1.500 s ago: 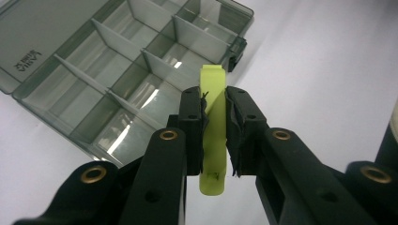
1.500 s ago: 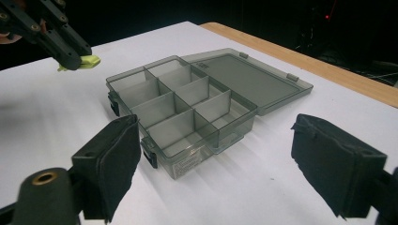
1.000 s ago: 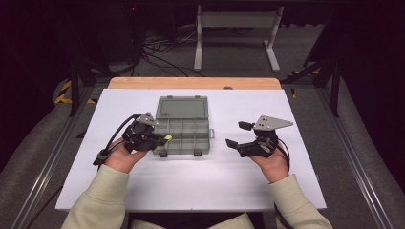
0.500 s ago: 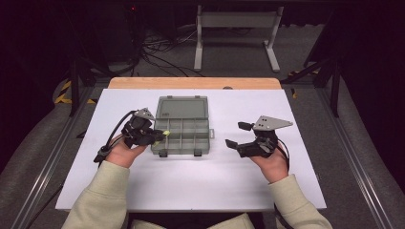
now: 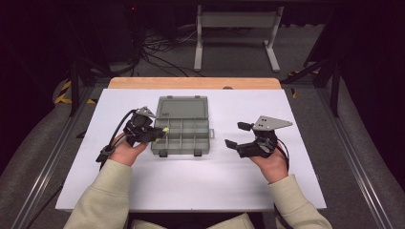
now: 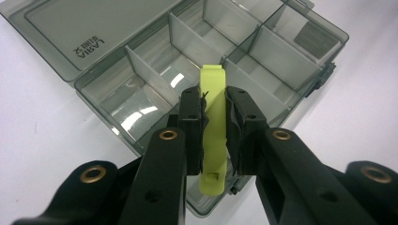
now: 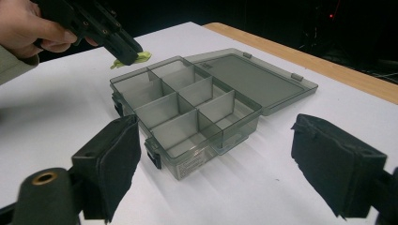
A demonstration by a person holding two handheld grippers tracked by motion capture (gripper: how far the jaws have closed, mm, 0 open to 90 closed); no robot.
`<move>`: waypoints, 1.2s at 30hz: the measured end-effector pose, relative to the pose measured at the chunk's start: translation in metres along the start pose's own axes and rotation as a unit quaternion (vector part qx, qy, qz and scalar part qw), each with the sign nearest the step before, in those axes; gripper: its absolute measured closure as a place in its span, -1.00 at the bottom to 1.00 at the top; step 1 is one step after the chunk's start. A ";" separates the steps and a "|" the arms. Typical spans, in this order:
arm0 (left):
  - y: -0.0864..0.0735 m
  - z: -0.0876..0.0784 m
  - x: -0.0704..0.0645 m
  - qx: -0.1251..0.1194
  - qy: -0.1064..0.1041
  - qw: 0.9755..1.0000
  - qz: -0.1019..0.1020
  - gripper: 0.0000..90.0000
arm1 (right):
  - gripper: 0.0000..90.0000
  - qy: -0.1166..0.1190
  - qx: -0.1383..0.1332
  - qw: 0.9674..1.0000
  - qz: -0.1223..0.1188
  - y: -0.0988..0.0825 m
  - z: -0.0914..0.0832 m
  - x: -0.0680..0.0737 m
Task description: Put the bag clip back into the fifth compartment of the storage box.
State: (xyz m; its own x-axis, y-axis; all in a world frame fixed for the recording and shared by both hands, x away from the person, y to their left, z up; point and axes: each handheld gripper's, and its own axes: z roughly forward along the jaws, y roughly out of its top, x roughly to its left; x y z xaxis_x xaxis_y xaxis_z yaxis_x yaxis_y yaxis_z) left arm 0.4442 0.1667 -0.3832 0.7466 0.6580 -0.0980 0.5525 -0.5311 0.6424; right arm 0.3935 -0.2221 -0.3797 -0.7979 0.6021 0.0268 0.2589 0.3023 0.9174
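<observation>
Left gripper (image 6: 216,117) pinches a flat yellow-green plastic clip (image 6: 213,126) between its jaws, held over the left edge of the smoky grey transparent plastic compartment box (image 5: 184,131), whose lid lies open flat. Box sits mid-desk on the white desk (image 5: 200,186), nearer the far edge. Right gripper (image 5: 235,136) rests right of the box, well apart from it, jaws spread wide with nothing between them.
</observation>
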 end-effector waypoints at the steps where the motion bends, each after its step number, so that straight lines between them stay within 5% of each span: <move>1: -0.001 0.001 0.000 0.001 -0.002 1.000 -0.004 0.72 | -0.63 0.000 0.001 1.000 0.000 0.000 0.000 0.000; 36: -0.016 0.023 0.013 0.017 -0.009 0.999 -0.038 0.71 | -0.63 0.003 0.004 1.000 -0.002 -0.001 0.002 0.001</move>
State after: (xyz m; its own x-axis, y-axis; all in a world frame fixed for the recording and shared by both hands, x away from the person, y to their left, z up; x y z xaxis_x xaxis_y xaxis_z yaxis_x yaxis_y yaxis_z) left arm 0.4530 0.1715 -0.4124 0.7076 0.6884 -0.1593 0.6207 -0.4977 0.6059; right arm 0.3937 -0.2205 -0.3813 -0.8025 0.5960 0.0263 0.2608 0.3108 0.9140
